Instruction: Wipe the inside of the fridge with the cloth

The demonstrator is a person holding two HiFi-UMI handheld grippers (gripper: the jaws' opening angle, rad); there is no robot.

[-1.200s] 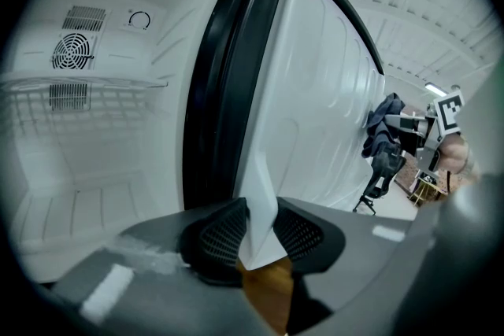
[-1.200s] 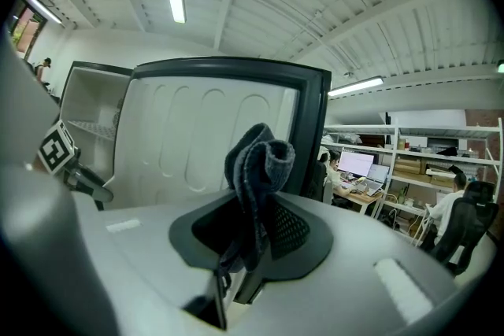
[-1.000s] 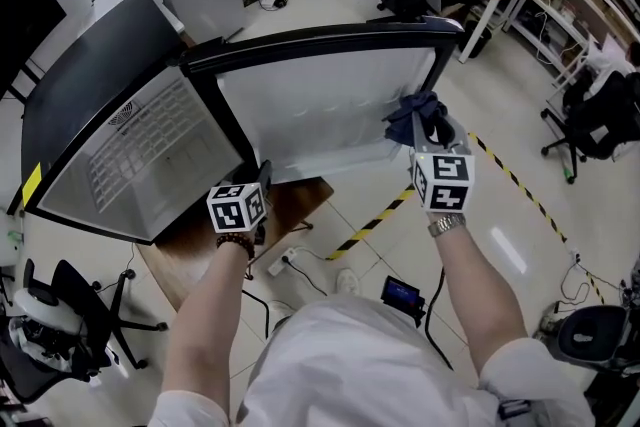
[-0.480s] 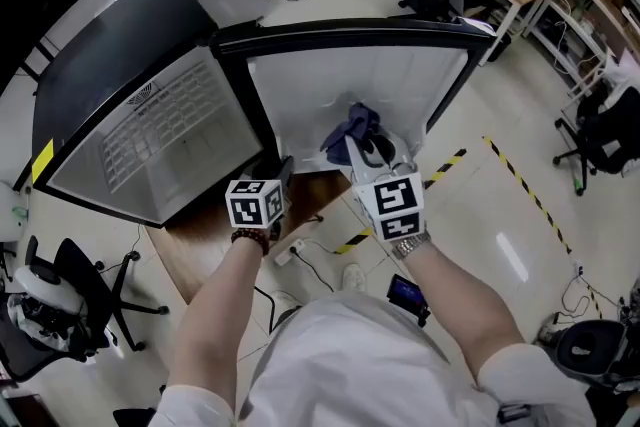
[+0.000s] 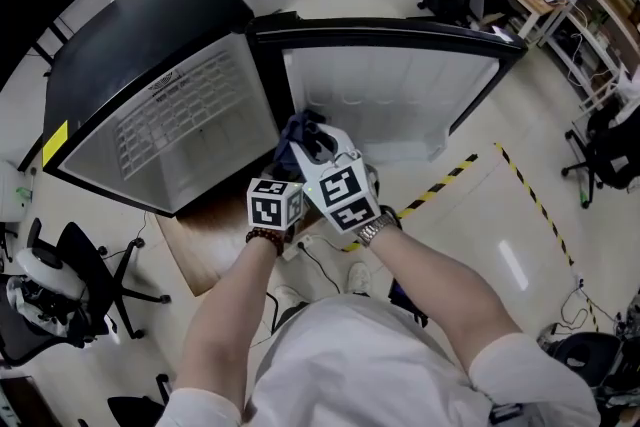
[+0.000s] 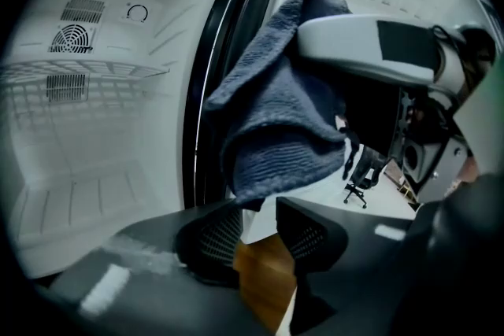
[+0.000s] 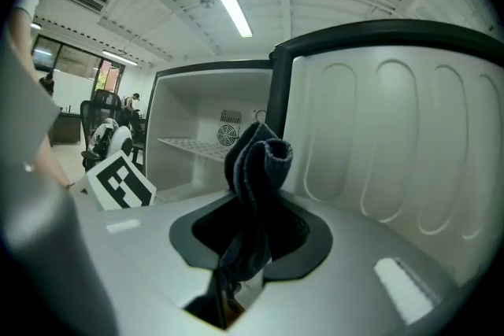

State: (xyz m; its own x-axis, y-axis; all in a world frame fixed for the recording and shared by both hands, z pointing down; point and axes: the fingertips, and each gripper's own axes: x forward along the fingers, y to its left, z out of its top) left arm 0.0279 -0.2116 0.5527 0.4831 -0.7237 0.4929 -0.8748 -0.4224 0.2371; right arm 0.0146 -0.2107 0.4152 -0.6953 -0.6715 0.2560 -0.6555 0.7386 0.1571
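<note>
Blue-grey cloth (image 7: 256, 161) is clamped in the right gripper (image 7: 250, 236). The jaws are closed on its lower fold and the rest is bunched above the tips. It sits at the mouth of the fridge (image 5: 120, 25), against the black hinge-side edge (image 6: 213, 90) between the cabinet and the open door (image 5: 400, 95). The left gripper (image 6: 264, 220) has its jaws apart; they have just been opening and nothing is between them. The cloth hem hangs just past its tips.

Risks, my read:
- The grip is on a narrow fold, so dragging it over the hinge-side edge or the shelf wires could pull the cloth out of the jaws.
- The cloth is wadded, so little of its face would meet the fridge walls and the wipe may skip patches.
- Both grippers crowd the fridge front, so they could knock together, or the left jaws could snag the hem.
- Hard jaw tips could scrape the fridge wall if they lead instead of the cloth.

Fridge contents, front to back:
- The door has moulded arches only, with no bottles that I can see.
- The cabinet has one wire shelf (image 6: 79, 71), with nothing on it that I can make out.
- The back wall has a round fan grille (image 6: 79, 37) and a dial (image 6: 137, 12).
</note>
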